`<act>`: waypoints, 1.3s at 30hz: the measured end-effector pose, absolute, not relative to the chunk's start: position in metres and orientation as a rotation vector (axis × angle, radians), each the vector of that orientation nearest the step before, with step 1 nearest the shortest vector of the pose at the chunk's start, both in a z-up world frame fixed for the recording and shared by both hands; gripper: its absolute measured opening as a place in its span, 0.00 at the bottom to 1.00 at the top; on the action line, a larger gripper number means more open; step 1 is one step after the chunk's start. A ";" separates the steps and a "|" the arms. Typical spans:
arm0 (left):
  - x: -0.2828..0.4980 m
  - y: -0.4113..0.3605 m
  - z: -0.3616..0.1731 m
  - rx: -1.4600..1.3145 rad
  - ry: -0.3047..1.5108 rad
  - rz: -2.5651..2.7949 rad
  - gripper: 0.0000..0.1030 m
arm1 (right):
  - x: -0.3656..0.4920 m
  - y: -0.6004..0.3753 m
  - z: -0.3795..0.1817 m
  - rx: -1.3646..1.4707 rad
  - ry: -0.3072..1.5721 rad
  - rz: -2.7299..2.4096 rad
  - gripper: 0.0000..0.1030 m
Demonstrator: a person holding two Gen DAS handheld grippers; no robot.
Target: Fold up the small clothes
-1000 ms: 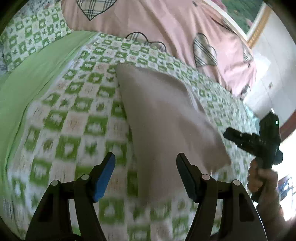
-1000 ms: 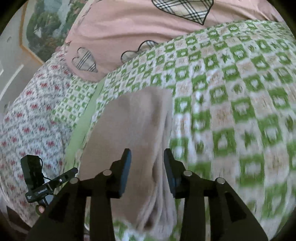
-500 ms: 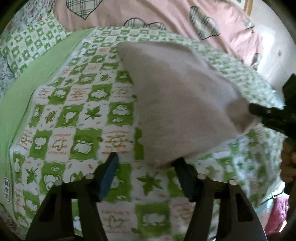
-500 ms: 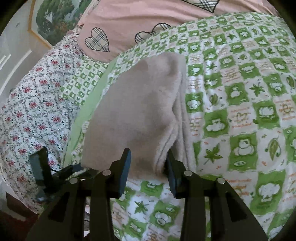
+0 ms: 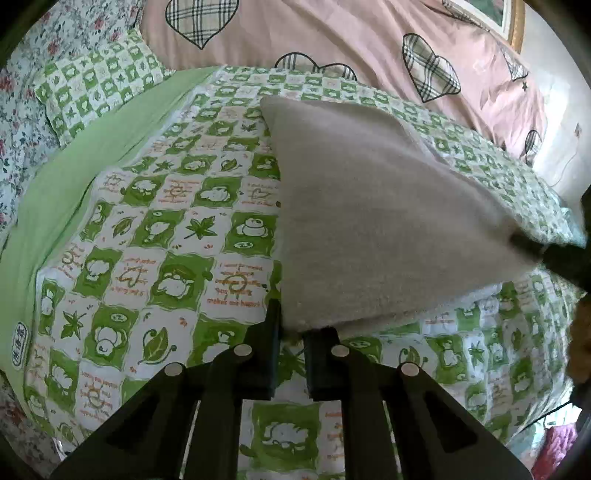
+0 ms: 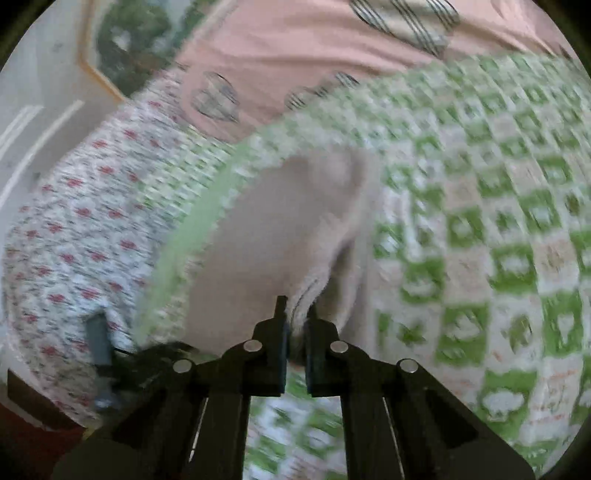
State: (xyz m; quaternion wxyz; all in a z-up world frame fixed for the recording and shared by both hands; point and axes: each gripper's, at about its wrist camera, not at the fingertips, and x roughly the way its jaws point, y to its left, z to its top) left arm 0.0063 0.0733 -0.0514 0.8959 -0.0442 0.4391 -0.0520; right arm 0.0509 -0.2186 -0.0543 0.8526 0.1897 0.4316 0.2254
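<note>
Left wrist view shows the left gripper (image 5: 290, 334) low over a bed, its jaws closing onto the near corner of a beige folded cloth (image 5: 369, 221); the pads already press that corner between them. The cloth lies on a green-and-white checked quilt (image 5: 166, 258) printed with leaves and small cartoon figures, and from the pinched corner it spreads away to the far side and to the right, its upper face smooth and a lighter fleecy layer showing under its near edge. At the right edge of this view the cloth's other near corner runs into the dark tip of the right gripper (image 5: 554, 254), with part of a hand (image 5: 580, 339) below it. A plain green sheet (image 5: 74, 177) borders the quilt on the left, a matching checked pillow (image 5: 99, 81) sits at the far left, and a pink cover with plaid hearts (image 5: 332, 33) lies across the far side. Right wrist view is blurred, yet the right gripper (image 6: 295, 328) is seen clamped on the layered edge of the same cloth (image 6: 280, 229), which rises in a fold just beyond the fingertips. To its left lies a white fabric with red flowers (image 6: 74, 229), and the left gripper (image 6: 110, 354) shows dark at the near left.
</note>
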 end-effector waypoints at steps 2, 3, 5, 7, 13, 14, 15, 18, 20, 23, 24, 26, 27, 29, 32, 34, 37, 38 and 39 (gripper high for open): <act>0.009 0.078 -0.056 -0.122 0.936 -0.112 0.09 | 0.052 -0.216 -0.070 0.385 0.961 0.444 0.07; 0.010 0.080 -0.059 -0.148 0.954 -0.116 0.09 | 0.053 -0.215 -0.075 0.380 0.974 0.435 0.07; 0.011 0.083 -0.060 -0.186 0.969 -0.124 0.09 | 0.053 -0.211 -0.078 0.331 0.982 0.419 0.07; 0.010 0.085 -0.060 -0.204 0.974 -0.131 0.09 | 0.055 -0.210 -0.077 0.309 0.988 0.414 0.07; 0.011 0.086 -0.061 -0.228 0.989 -0.143 0.09 | 0.058 -0.213 -0.080 0.304 0.999 0.387 0.07; 0.012 0.086 -0.062 -0.230 0.993 -0.148 0.09 | 0.057 -0.211 -0.081 0.290 1.001 0.385 0.07; 0.012 0.086 -0.064 -0.233 0.997 -0.151 0.09 | 0.058 -0.211 -0.083 0.281 1.004 0.384 0.07; 0.013 0.086 -0.066 -0.240 1.002 -0.160 0.09 | 0.060 -0.213 -0.086 0.315 1.010 0.387 0.07; 0.012 0.086 -0.066 -0.235 1.008 -0.170 0.10 | 0.059 -0.214 -0.085 0.314 1.016 0.385 0.07; 0.006 0.085 -0.061 -0.209 1.016 -0.216 0.11 | 0.057 -0.221 -0.080 0.331 1.036 0.378 0.16; 0.001 0.086 -0.057 -0.201 1.014 -0.237 0.10 | 0.057 -0.224 -0.078 0.346 1.041 0.372 0.24; -0.008 0.090 -0.047 -0.216 0.998 -0.285 0.11 | 0.055 -0.234 -0.072 0.391 1.026 0.371 0.26; -0.012 0.093 -0.039 -0.223 0.984 -0.304 0.11 | 0.056 -0.239 -0.068 0.413 1.013 0.373 0.27; -0.012 0.098 -0.023 -0.229 0.944 -0.322 0.11 | 0.061 -0.247 -0.058 0.450 0.985 0.369 0.27; 0.003 0.101 -0.006 -0.248 0.899 -0.337 0.14 | 0.077 -0.250 -0.052 0.488 0.962 0.375 0.39; 0.025 0.100 0.001 -0.274 0.879 -0.344 0.14 | 0.096 -0.247 -0.051 0.502 0.954 0.380 0.40; 0.052 0.095 0.006 -0.278 0.856 -0.361 0.14 | 0.122 -0.242 -0.051 0.527 0.948 0.394 0.40; 0.061 0.093 0.007 -0.276 0.851 -0.368 0.15 | 0.133 -0.242 -0.052 0.552 0.947 0.401 0.40; 0.072 0.090 0.007 -0.277 0.844 -0.384 0.15 | 0.142 -0.242 -0.053 0.578 0.944 0.408 0.40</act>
